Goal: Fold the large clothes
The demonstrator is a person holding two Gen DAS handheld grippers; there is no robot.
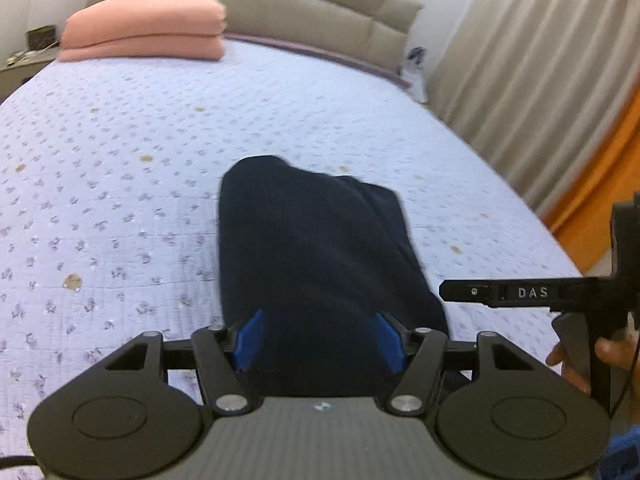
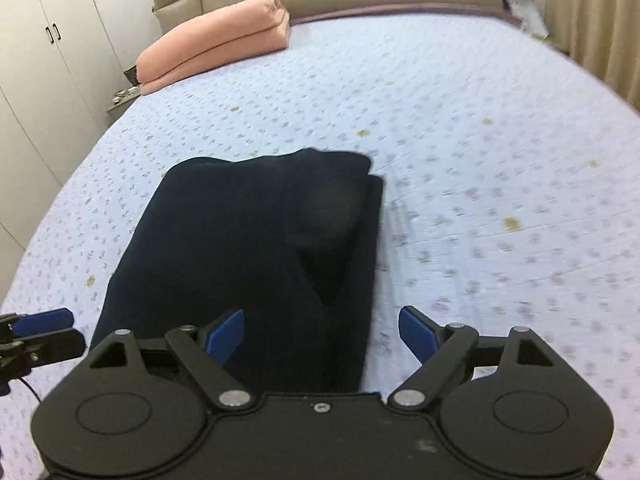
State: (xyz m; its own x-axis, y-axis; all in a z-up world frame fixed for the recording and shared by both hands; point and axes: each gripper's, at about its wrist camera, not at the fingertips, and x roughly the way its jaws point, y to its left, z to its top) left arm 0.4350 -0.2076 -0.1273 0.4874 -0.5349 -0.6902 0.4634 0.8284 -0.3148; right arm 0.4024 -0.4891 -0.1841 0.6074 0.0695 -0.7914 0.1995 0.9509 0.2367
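A dark navy garment lies folded into a thick rectangle on the floral bedspread. My left gripper hovers over its near end, blue pads spread apart and pressing on nothing. In the right wrist view the same garment shows a folded layer on top. My right gripper stands open over its near right edge, one pad above the cloth and the other above the bedspread. The left gripper's blue fingertip shows at the left edge. The right gripper's body enters at the right.
A folded pink blanket lies by the beige headboard. Curtains and orange floor run along the bed's right side. White wardrobe doors stand left. A person's fingers hold the right gripper.
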